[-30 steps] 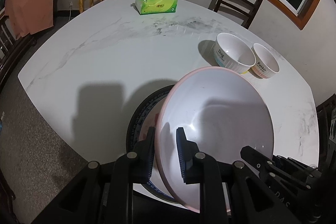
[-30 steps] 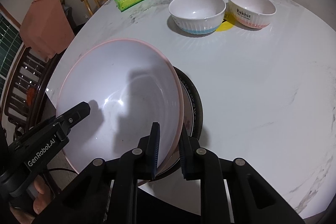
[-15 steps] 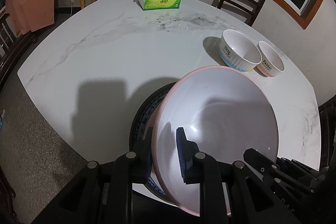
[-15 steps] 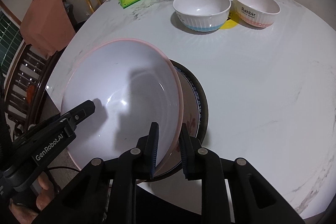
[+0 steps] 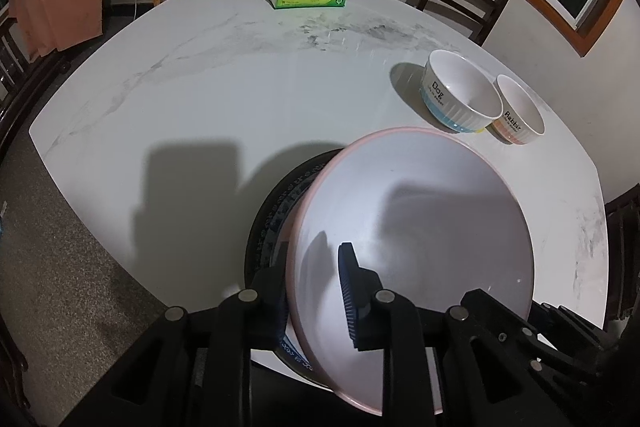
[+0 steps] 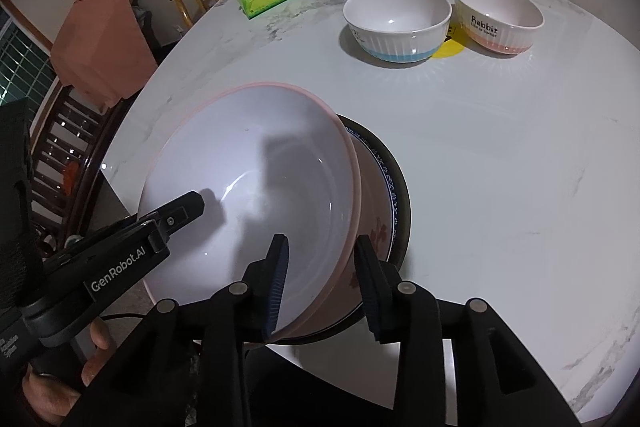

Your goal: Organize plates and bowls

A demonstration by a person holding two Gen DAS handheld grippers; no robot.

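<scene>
You are opening both tools, the left tool (image 5: 314, 283) and right tool (image 6: 322, 277) widening around the pink bowl's (image 6: 256, 183) rim, releasing it onto the dark-rimmed plate (image 6: 394, 195).

Black gripper (image 6: 320, 283) with blue ribbed pads, silver screws, white "GenRobot.AI" lettering.

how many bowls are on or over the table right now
3. A big pink-rimmed bowl sits on the dark-rimmed plate at the near edge; a blue-based bowl and a pink-based bowl stand side by side farther back. More could hide under the big bowl.
</scene>
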